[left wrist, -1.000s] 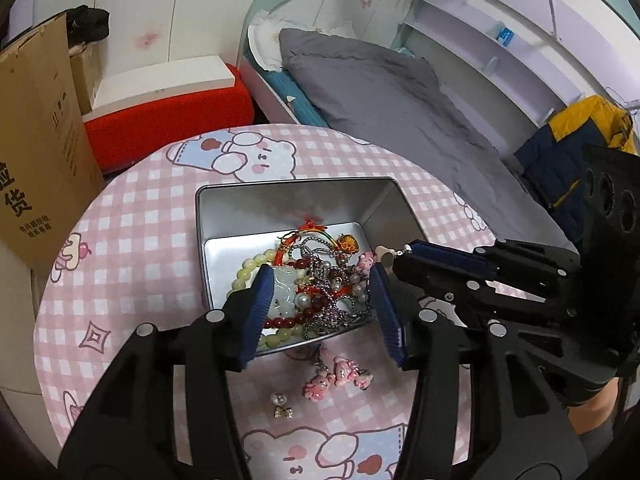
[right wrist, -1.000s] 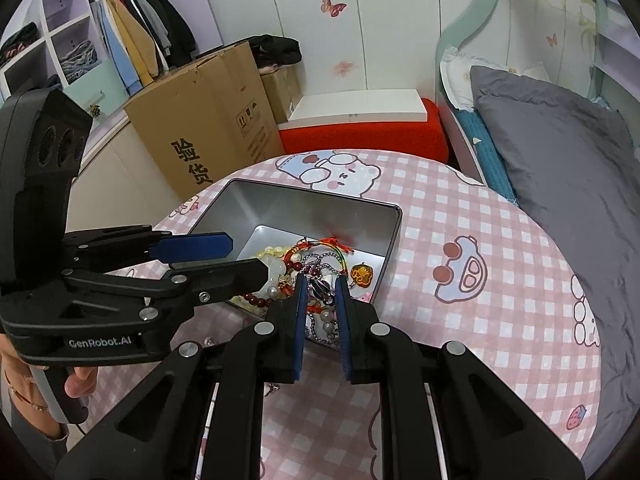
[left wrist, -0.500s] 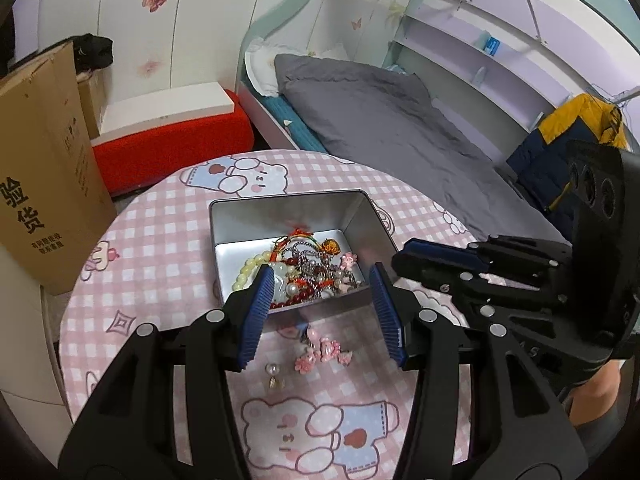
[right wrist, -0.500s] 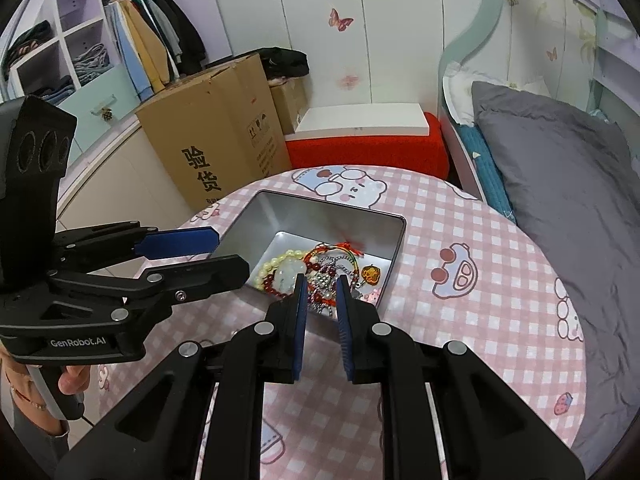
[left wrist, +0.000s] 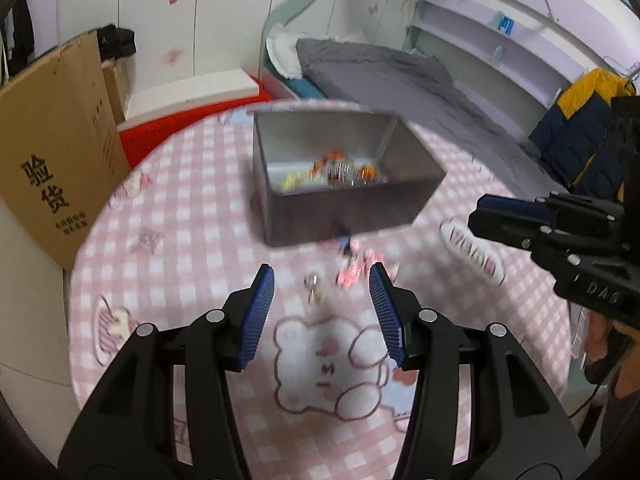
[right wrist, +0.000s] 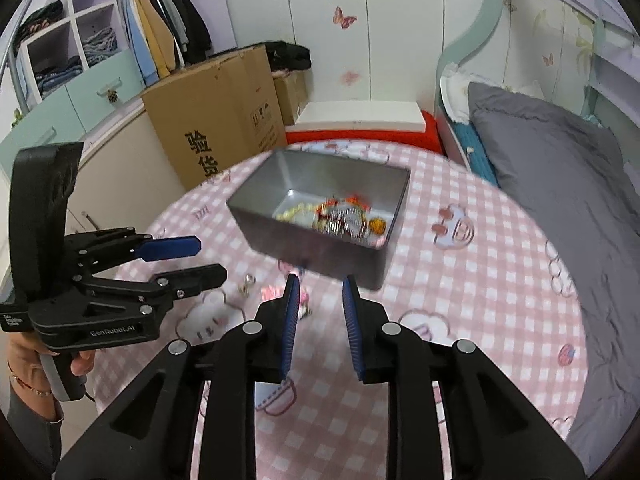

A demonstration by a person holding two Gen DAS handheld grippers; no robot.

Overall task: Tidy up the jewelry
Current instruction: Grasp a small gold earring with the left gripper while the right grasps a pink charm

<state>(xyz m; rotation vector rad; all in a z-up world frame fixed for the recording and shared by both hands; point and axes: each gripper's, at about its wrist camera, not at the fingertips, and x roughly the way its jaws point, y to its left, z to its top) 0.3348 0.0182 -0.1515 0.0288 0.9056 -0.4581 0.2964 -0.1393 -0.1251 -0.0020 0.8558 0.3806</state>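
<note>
Both grippers hang empty above the table (right wrist: 500, 300): left gripper (left wrist: 322, 312) half-spread, right gripper (right wrist: 320, 312) narrow and opening, near the metal box (right wrist: 320, 248).

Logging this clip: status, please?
Left tool open, empty. Right tool opening, empty. Jewelry mostly in tin; pink charms loose on table. Nothing blocking.

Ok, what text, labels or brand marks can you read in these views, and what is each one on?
"验货": side of the brown cardboard box, in both views.
"GenRobot.AI": black body of the left tool, seen in the right wrist view.
"DAS": body of the right tool; partial, the rest is out of view.
Small print under "验货" and the box's handling symbols: too blurred to read.
</note>
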